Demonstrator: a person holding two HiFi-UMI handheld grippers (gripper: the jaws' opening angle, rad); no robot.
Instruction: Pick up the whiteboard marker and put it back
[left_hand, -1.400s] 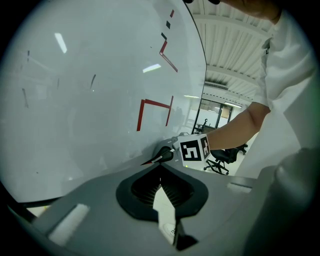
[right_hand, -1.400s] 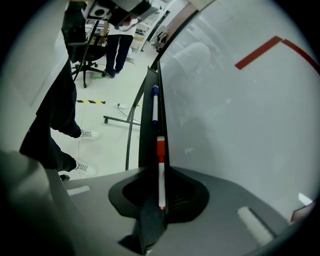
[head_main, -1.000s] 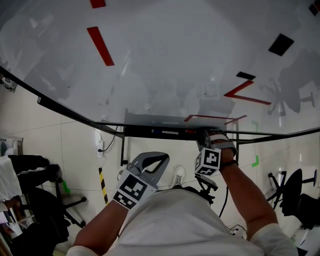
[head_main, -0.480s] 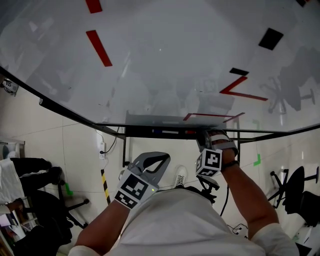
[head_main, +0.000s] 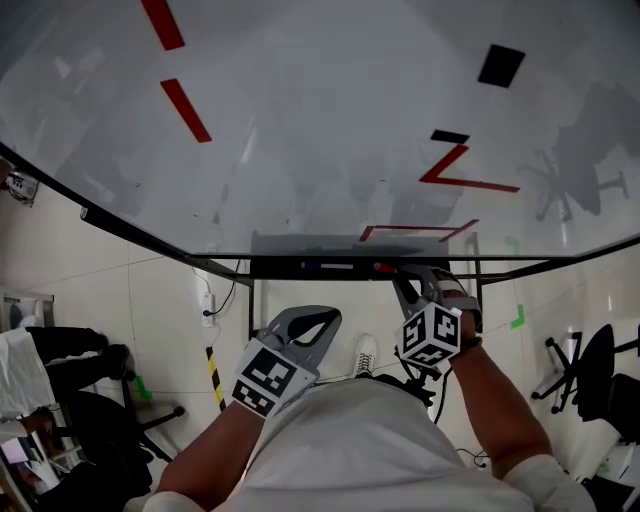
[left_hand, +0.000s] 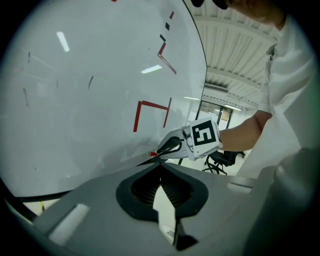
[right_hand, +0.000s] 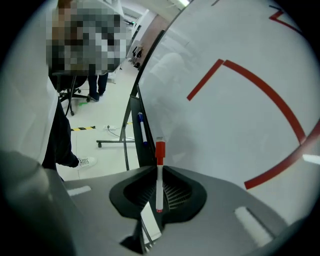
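The left tool (left_hand: 160, 162) is held low in front of the person's body, well apart from the board. Its jaws are pressed together with nothing between them, so it has no part in this step and should best remain there.

Further right, the tray (head_main: 285, 268) runs along the lower edge of the whiteboard (head_main: 320, 120). A blue marker (right_hand: 141, 125) lies in it, along its length.

The right tool (right_hand: 159, 169) pinches the whiteboard marker (right_hand: 159, 186) by its white body. The red cap (right_hand: 160, 150) points forward, out of the jaws, toward the tray. The cap is at the level of the tray and close to the board, but I cannot tell if it touches anything.

I judge that the marker is either just lifted or about to be laid back. To lay it back well, the person should turn the marker so that it lies along the tray, bring it down flat inside, and only then spread the jaws. If only the cap rests on the front lip when the jaws let go, the marker may roll off to the floor.

The tray is narrow, and the board stands just behind it, so the room forward is small. The part of the tray to the right of the blue marker looks free. Toward the person the space is open for pulling the tool back.
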